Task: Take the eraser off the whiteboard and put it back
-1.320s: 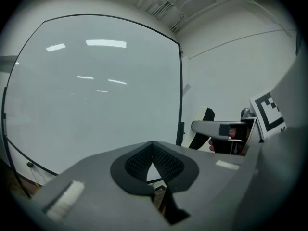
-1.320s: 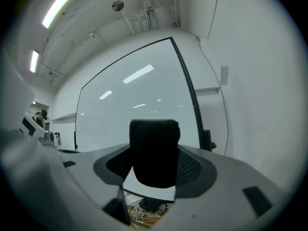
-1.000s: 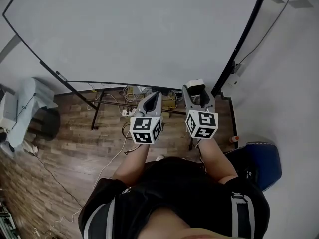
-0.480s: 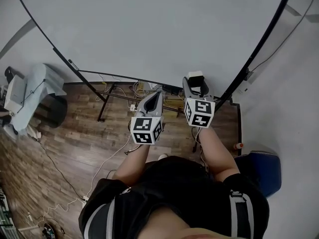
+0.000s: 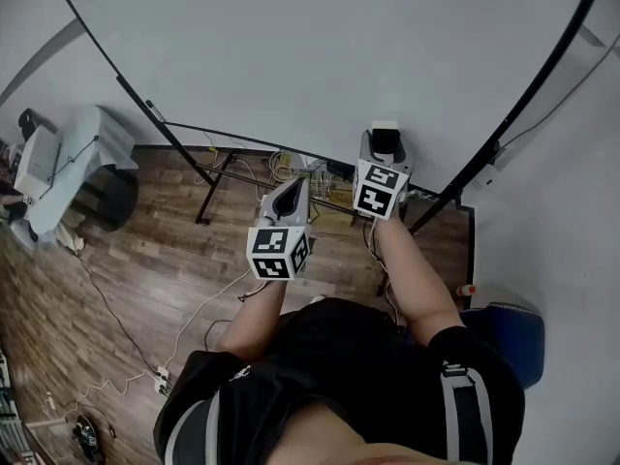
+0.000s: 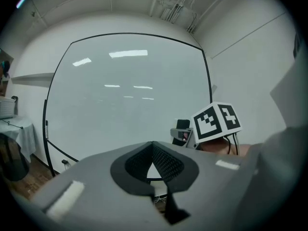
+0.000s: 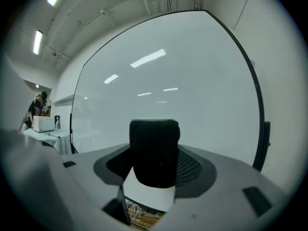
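The big whiteboard stands in front of me on a black frame. My right gripper is shut on the eraser, a white block with black felt, and holds it just short of the board's lower right part. In the right gripper view the eraser stands upright between the pads, its felt toward the whiteboard. To its left and a bit further back, my left gripper is shut with nothing in it. The left gripper view shows the whiteboard, and the eraser at the right.
Cables and the board's stand legs lie on the wooden floor below the board. A cloth-covered table with equipment stands at the left. A blue chair and a small bottle are by the right wall. A person stands far off.
My right gripper has carried the eraser forward, closer to the whiteboard's lower right part. The left gripper has shifted a little, and the board now looms nearer in the head view.
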A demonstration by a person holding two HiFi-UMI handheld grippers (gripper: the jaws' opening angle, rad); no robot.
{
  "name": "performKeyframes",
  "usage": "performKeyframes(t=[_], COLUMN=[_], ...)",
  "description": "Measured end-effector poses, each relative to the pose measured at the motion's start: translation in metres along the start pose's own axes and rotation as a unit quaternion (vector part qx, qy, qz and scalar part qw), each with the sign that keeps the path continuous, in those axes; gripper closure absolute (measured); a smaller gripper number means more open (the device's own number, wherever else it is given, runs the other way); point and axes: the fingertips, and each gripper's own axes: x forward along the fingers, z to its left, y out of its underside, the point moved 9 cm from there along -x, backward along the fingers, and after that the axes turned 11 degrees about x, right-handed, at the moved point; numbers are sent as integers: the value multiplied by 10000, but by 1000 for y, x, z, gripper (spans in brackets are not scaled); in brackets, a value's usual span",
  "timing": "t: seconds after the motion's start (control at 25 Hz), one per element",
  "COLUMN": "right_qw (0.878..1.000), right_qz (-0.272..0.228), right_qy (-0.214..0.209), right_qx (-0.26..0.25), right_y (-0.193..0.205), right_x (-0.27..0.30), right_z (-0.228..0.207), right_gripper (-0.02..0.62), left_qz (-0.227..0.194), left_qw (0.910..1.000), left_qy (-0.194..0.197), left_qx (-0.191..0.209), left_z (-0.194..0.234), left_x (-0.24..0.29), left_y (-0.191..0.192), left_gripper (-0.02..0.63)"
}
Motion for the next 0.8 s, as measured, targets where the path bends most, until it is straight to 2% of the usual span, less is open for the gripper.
performKeyframes(t=[0.24, 0.52, 0.8], right_qw=[9997, 9975, 9955], right_qz=[-48, 54, 75], right_qy=[145, 664, 901], right_qx=[179, 249, 268], right_y=[-3, -13, -8], right_x=[23, 43, 52], right_z=[11, 12, 15], right_gripper=[341, 341, 341], left_qz=[42, 164, 293], left_qw=[9995, 9979, 9962], left_qy=[-314, -622, -814], left_qx=[-41, -108, -119], left_z=[16, 32, 39], left_x=[-13, -29, -43], left_y=[2, 9, 18], left_gripper=[597, 597, 597])
